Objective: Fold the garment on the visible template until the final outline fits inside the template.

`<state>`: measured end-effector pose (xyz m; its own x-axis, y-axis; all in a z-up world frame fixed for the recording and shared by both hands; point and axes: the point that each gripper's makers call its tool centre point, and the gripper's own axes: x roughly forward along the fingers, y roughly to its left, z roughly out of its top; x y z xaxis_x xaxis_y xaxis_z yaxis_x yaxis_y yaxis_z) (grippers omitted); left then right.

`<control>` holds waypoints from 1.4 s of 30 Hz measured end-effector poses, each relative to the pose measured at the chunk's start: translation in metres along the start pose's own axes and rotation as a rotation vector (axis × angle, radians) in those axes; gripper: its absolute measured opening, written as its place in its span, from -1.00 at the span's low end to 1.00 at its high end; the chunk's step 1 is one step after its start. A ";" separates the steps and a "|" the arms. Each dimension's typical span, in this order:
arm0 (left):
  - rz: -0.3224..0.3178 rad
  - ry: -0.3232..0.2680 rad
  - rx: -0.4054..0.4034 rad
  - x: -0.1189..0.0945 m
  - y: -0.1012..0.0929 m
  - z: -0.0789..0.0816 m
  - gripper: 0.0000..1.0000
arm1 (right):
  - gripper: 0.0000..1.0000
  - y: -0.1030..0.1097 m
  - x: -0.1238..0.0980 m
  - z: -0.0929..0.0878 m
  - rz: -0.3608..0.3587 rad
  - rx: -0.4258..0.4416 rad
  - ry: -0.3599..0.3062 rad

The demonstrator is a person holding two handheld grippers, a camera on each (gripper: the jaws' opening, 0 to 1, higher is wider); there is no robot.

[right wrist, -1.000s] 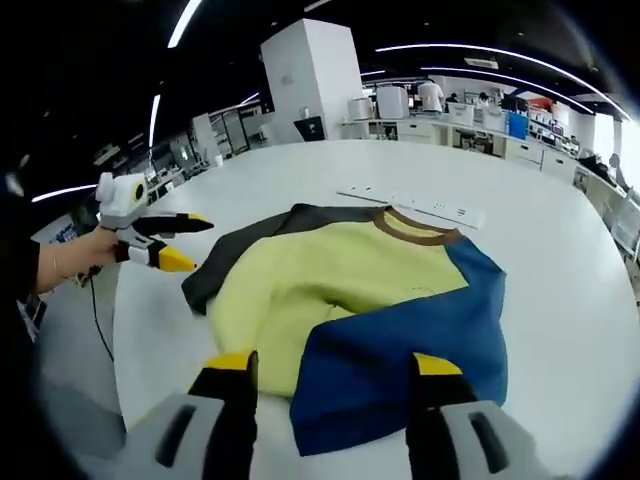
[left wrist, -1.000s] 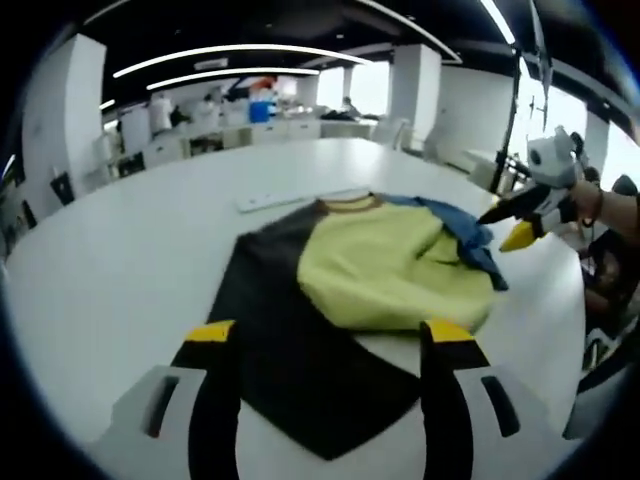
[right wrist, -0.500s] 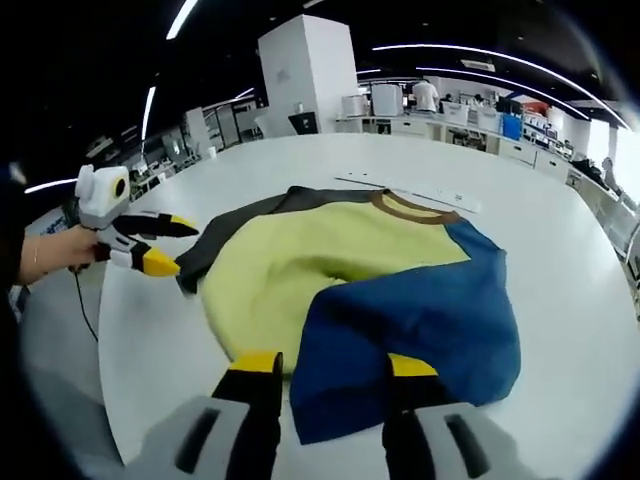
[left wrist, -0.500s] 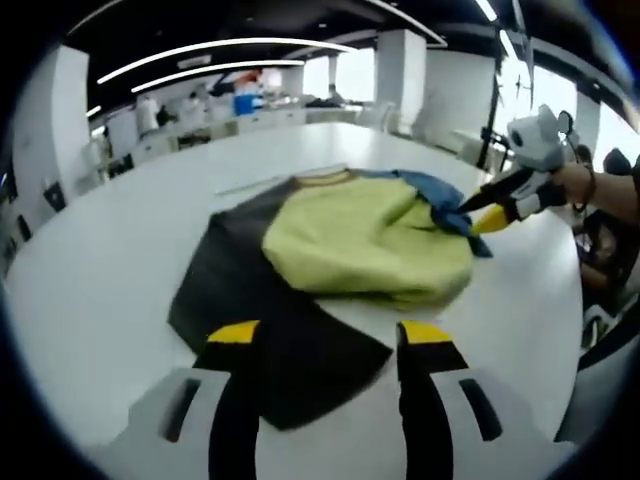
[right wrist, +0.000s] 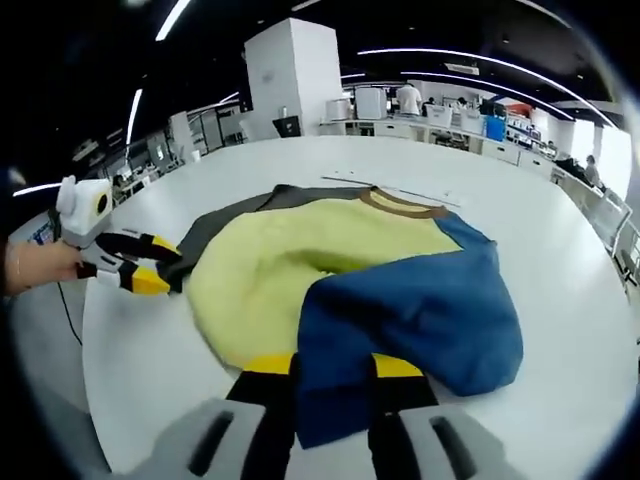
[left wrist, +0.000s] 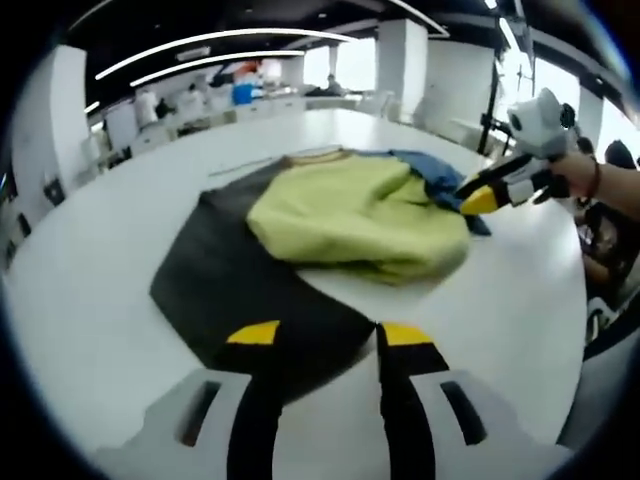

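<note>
While the garment (right wrist: 340, 290) lies spread across the frame's centre on the white table (right wrist: 560, 250), each sleeve edge is straddled by parted jaws: right gripper (right wrist: 333, 366) at blue, left gripper (left wrist: 319, 333) at grey. Pinching, then folding inward, seems required; no template can be made out.

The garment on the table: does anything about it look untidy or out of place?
Yes. The garment lies bunched, not flat: its yellow body humps up in the middle, and the blue sleeve lies crumpled over it. The dark sleeve spreads out flat on the white table.
</note>
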<state>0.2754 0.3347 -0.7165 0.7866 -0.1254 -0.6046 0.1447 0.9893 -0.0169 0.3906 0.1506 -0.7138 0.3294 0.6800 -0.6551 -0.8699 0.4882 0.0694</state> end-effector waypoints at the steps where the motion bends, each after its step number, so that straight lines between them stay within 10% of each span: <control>1: 0.004 0.008 0.008 0.001 0.000 -0.002 -0.40 | -0.57 0.000 0.000 0.000 -0.001 -0.004 0.000; 7: 0.016 0.005 0.010 0.004 0.002 -0.006 -0.57 | -1.00 -0.004 -0.002 -0.001 -0.024 -0.044 0.004; 24: 0.046 0.007 -0.030 0.005 0.010 -0.007 -0.91 | -0.64 0.013 0.000 -0.018 0.027 -0.033 0.070; 42: 0.065 0.020 -0.056 0.000 0.015 -0.007 -1.00 | -1.00 0.002 -0.013 -0.014 -0.019 -0.055 0.060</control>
<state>0.2731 0.3501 -0.7225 0.7808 -0.0598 -0.6219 0.0592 0.9980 -0.0217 0.3800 0.1350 -0.7157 0.3252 0.6359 -0.7000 -0.8832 0.4688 0.0156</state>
